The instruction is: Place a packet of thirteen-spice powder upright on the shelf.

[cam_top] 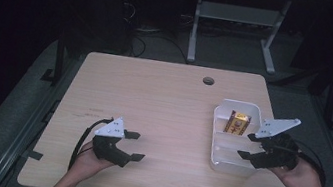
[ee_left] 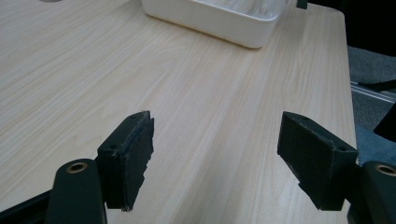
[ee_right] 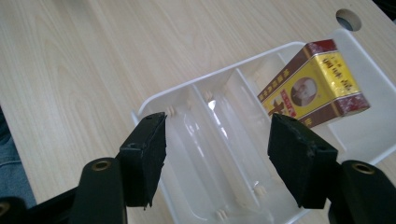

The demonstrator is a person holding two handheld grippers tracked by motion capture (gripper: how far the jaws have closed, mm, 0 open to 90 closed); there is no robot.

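A white divided tray (cam_top: 213, 131) stands on the right side of the wooden table (cam_top: 163, 98). In its far compartment lies a yellow and maroon box (cam_top: 235, 123), tilted against the wall. My right gripper (cam_top: 246, 145) hovers over the tray's near end, open, with nothing between its jaws. In the right gripper view the box (ee_right: 313, 84) lies beyond the right gripper (ee_right: 217, 156), and bare compartments of the tray (ee_right: 154, 98) show below. My left gripper (cam_top: 138, 146) rests open over bare wood near the front left. The left gripper (ee_left: 215, 158) points toward the tray (ee_left: 219, 23).
A round cable hole (cam_top: 208, 80) sits in the table near its far edge, behind the tray. The table's right edge runs close beside the tray. White legs of another desk (cam_top: 194, 32) stand on the dark floor beyond.
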